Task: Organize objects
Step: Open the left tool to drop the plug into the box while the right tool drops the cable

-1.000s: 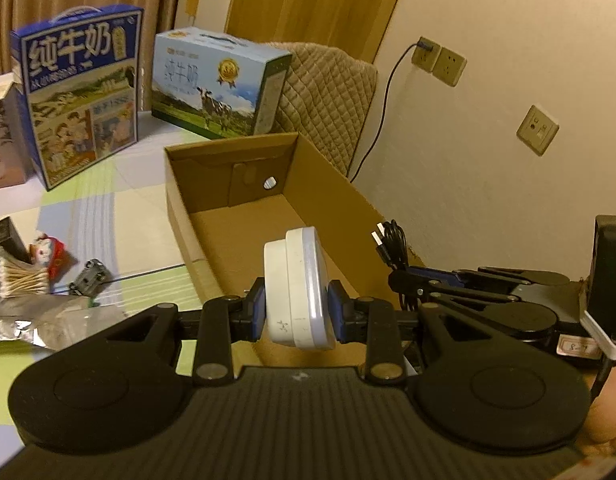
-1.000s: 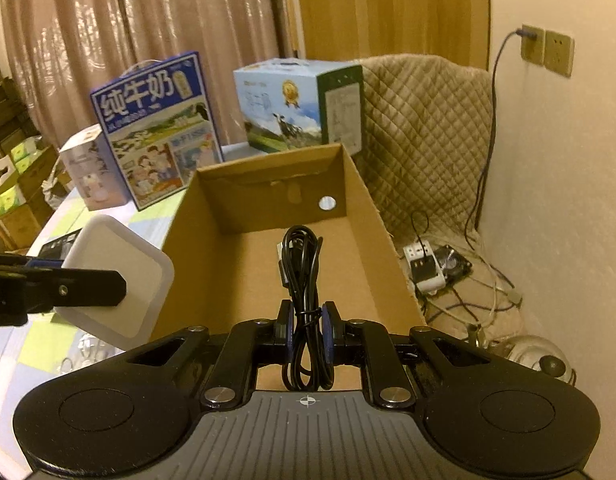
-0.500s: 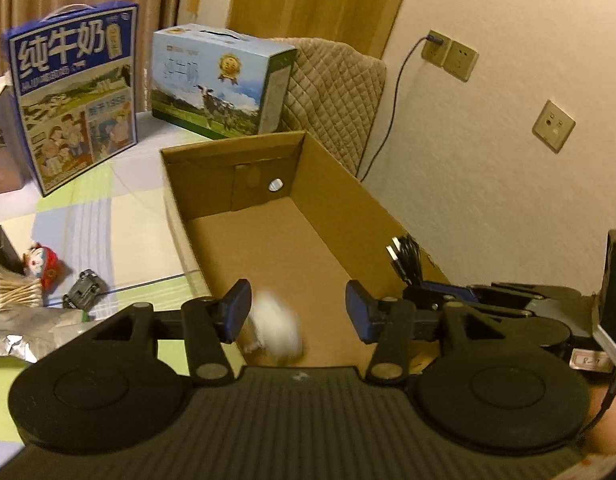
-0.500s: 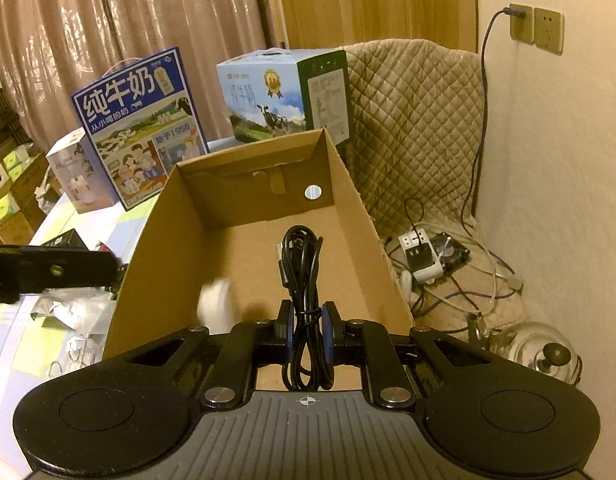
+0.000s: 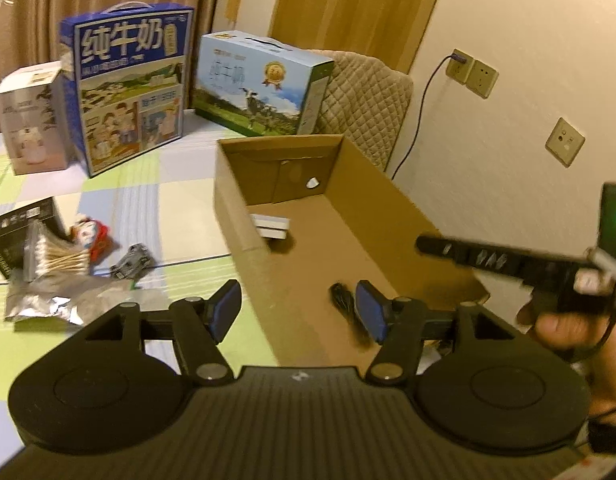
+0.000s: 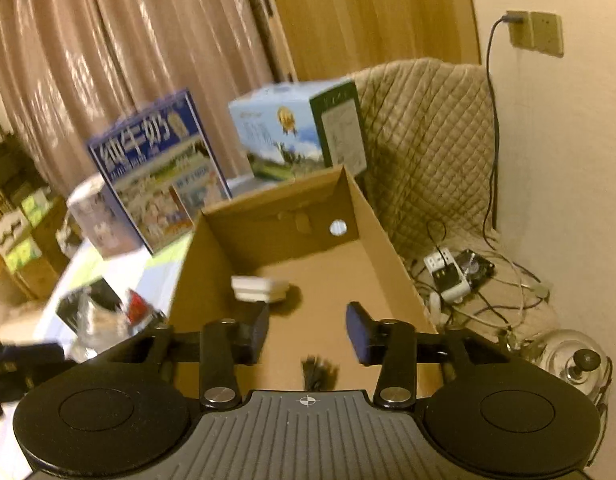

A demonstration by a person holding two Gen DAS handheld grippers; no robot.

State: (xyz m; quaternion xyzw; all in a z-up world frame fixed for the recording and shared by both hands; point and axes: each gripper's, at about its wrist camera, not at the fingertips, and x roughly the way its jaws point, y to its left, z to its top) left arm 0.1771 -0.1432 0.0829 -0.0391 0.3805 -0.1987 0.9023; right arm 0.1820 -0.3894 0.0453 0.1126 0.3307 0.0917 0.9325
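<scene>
An open cardboard box [image 5: 391, 216] [image 6: 383, 240] stands on the table by the wall. A white square case [image 5: 272, 227] [image 6: 259, 289] lies flat on its floor near the left wall. A coiled black cable [image 5: 343, 304] [image 6: 317, 372] lies on the box floor at the near end. My left gripper [image 5: 298, 314] is open and empty above the box's near left side. My right gripper [image 6: 306, 332] is open and empty above the box's near end; it also shows in the left wrist view [image 5: 507, 260].
Left of the box lie cotton swabs [image 5: 54, 256], a silver foil bag [image 5: 48, 304], a small red toy [image 5: 94, 238], a black clip [image 5: 132, 266] and a black carton [image 5: 12, 224]. Two milk cartons [image 5: 128, 88] [image 5: 264, 84] stand behind. A power strip and cables [image 6: 451, 276] lie on the floor.
Both grippers opened. The white case dropped from the left gripper into the box, then the black cable dropped from the right gripper. Both grippers lifted back.
</scene>
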